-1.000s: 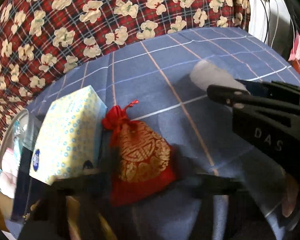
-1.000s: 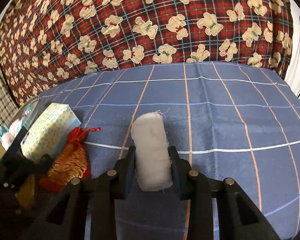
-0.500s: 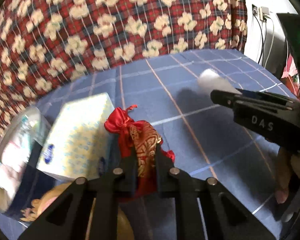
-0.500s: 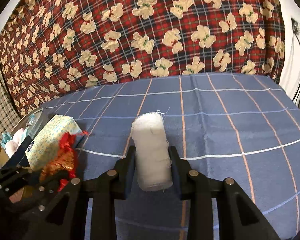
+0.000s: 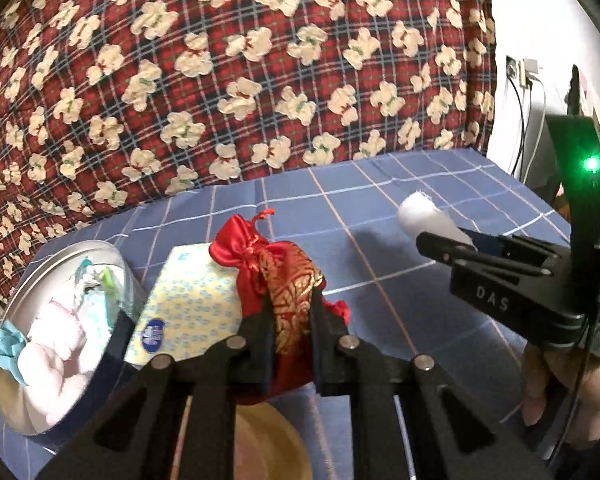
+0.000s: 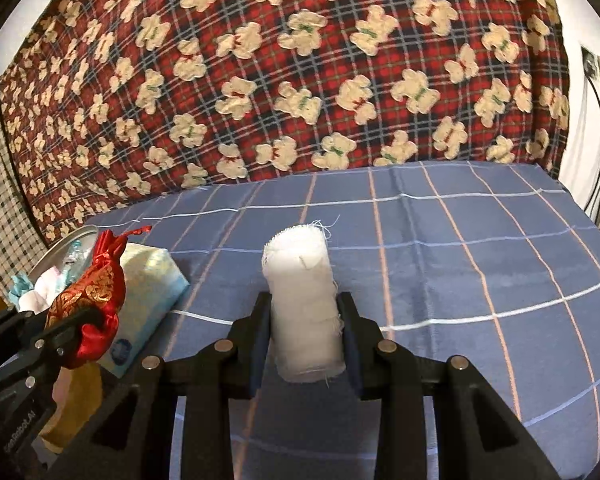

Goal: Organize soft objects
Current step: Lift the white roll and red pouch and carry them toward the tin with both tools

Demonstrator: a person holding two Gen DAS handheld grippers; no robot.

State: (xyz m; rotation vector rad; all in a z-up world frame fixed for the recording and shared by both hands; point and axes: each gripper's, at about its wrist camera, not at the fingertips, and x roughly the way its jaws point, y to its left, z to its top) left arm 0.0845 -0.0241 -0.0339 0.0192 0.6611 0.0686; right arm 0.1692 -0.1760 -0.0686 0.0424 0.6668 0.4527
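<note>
Left gripper (image 5: 290, 312) pinches red pouch (image 5: 284, 264); "DAS"-marked right gripper (image 6: 303, 332) clamps gauze roll (image 6: 304, 304)

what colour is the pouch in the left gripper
Red pouch with a gold woven pattern, clearest in the left wrist view.

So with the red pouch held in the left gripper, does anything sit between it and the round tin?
Yes. The tissue box lies on the blue cloth beside the round tin, between it and the red pouch clamped in the left gripper. Above the box, nothing visible blocks the way.
</note>
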